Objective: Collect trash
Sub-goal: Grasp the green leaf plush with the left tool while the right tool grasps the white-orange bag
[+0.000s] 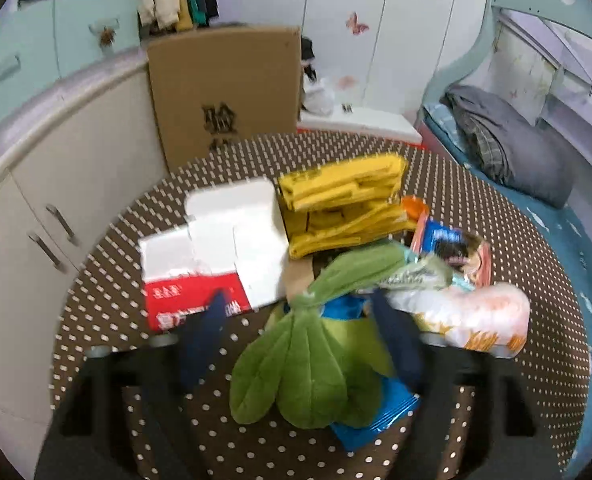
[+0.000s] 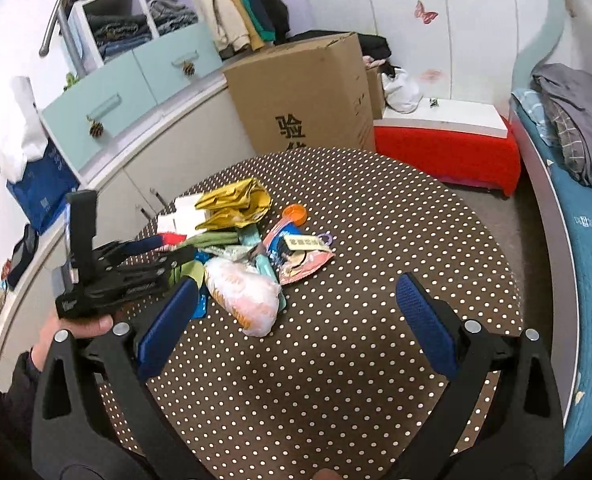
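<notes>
Green leaf-shaped plush [image 1: 307, 364] lies nearest, between the wide-open fingers of the left gripper [image 1: 303, 312], not yet held.
Picking from the trash pile seems just beginning; next the fingers must close on one piece. Under it lies a blue wrapper [image 1: 375, 420], beside it a pale snack bag [image 1: 471, 316], all mid-table [image 2: 375, 360]. Right gripper [image 2: 296, 316] hangs open, empty.

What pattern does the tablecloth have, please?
Brown tablecloth with small white polka dots, clearest in the right wrist view.
</notes>
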Available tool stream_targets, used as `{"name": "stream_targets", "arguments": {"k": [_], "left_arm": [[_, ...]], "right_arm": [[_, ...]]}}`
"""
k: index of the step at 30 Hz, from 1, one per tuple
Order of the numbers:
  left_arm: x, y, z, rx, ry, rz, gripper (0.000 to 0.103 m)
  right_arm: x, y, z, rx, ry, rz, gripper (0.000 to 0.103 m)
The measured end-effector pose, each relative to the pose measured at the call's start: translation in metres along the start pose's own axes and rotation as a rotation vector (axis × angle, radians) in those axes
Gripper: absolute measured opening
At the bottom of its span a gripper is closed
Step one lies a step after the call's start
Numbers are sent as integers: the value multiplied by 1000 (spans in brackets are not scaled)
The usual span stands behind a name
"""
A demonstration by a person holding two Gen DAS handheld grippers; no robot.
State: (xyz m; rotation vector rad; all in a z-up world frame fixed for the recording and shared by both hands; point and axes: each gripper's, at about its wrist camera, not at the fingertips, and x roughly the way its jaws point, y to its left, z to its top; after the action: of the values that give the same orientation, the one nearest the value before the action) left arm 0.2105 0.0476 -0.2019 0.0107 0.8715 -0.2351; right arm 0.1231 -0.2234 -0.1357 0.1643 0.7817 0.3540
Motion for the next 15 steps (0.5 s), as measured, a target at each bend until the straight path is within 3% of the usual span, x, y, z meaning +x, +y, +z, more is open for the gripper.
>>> {"name": "stream_targets", "arguments": {"k": [1,3,5,8,15], "left_arm": [[1,2,-1,-3,7,-23,46],[-1,1,-2,4,-1,-48,26],[-6,1,-4,9,-12,-47,17],[-15,5,-9,-4,-29,-57,14],[-45,8,-22,-29,-62,-54,13]], "right_arm": [[4,3,0,-13,9,-2,97],[15,12,-1,-50,33,-2,97],[30,22,-2,-98,66,4,97],[59,46,-7,-209,128,2,97],[109,83,-10,-411,163,-43,96]]}}
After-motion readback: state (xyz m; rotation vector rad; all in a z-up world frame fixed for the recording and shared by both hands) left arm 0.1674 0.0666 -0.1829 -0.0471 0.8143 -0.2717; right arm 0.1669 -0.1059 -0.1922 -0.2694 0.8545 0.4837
